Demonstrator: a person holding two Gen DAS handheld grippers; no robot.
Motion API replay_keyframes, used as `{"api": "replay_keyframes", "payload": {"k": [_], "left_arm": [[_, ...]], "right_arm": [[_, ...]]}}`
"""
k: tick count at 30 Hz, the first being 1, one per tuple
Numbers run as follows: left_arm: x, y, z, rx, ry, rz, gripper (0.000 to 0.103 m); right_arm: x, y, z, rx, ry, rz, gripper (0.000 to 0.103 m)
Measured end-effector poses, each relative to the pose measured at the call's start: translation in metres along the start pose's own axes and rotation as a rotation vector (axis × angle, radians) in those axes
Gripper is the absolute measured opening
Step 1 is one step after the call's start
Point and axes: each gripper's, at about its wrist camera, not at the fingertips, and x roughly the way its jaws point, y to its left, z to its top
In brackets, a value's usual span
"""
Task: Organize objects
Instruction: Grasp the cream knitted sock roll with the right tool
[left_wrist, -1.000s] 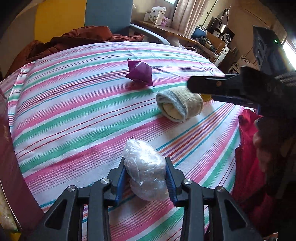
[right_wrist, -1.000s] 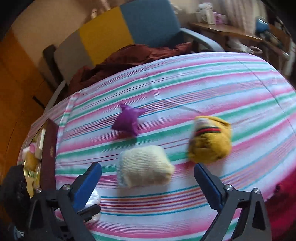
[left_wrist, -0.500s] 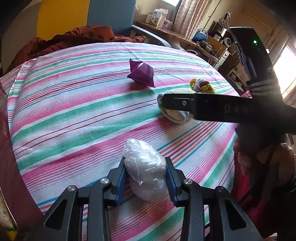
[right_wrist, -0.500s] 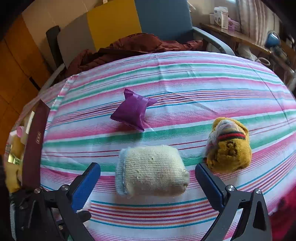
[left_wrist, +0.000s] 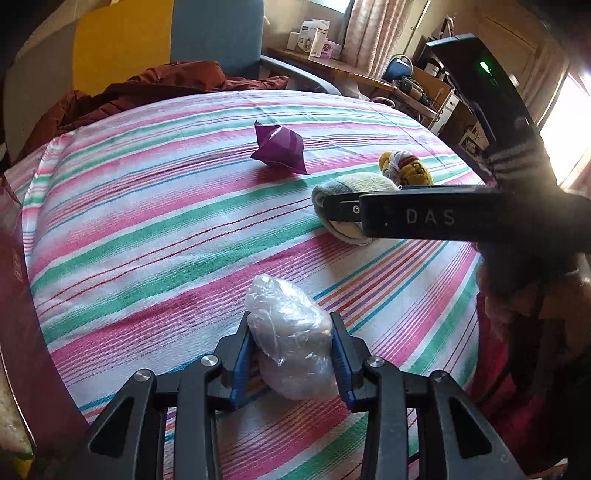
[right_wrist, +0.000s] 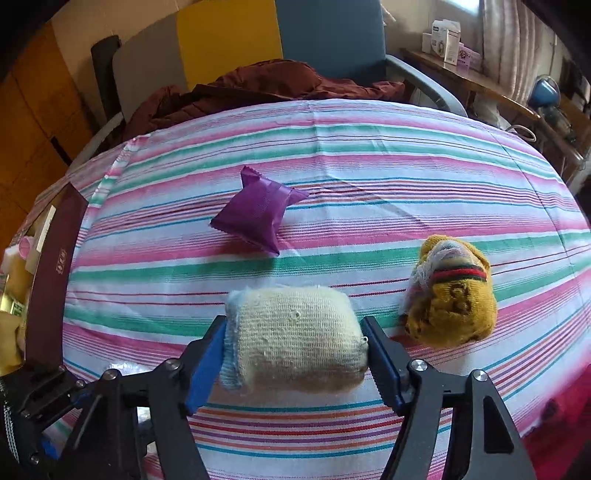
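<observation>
Striped cloth (right_wrist: 369, 173) in pink, green and white covers the bench under my two grippers. From the left I count one clear plastic bundle (left_wrist: 291, 347), clamped in my left gripper (left_wrist: 291, 363) at the near edge; one purple packet (right_wrist: 258, 214) farther back, alone; one cream sock roll (right_wrist: 295, 343), where my right gripper (right_wrist: 295, 363) has just been closing, pads on both ends; and one yellow sock roll (right_wrist: 454, 295) just right of it. Behind the bench, a maroon garment (right_wrist: 266, 86) lies over one chair (right_wrist: 332, 40).
</observation>
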Motion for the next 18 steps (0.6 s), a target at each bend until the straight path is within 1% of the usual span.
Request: {"api": "replay_keyframes", "payload": {"k": [2, 4, 6, 7, 8, 14, 18], "left_arm": [[0.000, -0.002, 0.000, 0.011, -0.001, 0.018, 0.038], [-0.004, -0.006, 0.000, 0.016, 0.000, 0.070, 0.037], [-0.006, -0.007, -0.002, 0.032, -0.005, 0.101, 0.037], [-0.008, -0.005, -0.003, 0.024, -0.006, 0.114, 0.037], [-0.010, -0.004, -0.003, 0.019, -0.008, 0.119, 0.037], [-0.038, -0.001, 0.001, 0.015, -0.083, 0.157, 0.037], [-0.053, -0.001, 0.001, 0.012, -0.107, 0.170, 0.037]], "right_arm": [[0.000, -0.001, 0.000, 0.004, 0.004, 0.001, 0.071], [-0.001, -0.001, 0.000, 0.008, 0.005, 0.002, 0.071], [-0.002, 0.001, 0.000, 0.005, 0.003, 0.001, 0.071], [-0.003, 0.002, 0.000, 0.004, 0.003, 0.006, 0.071], [-0.003, 0.003, 0.001, 0.004, 0.002, 0.012, 0.071], [-0.008, 0.011, 0.000, -0.014, -0.010, 0.035, 0.071], [-0.008, 0.015, -0.001, -0.023, -0.009, 0.048, 0.071]]}}
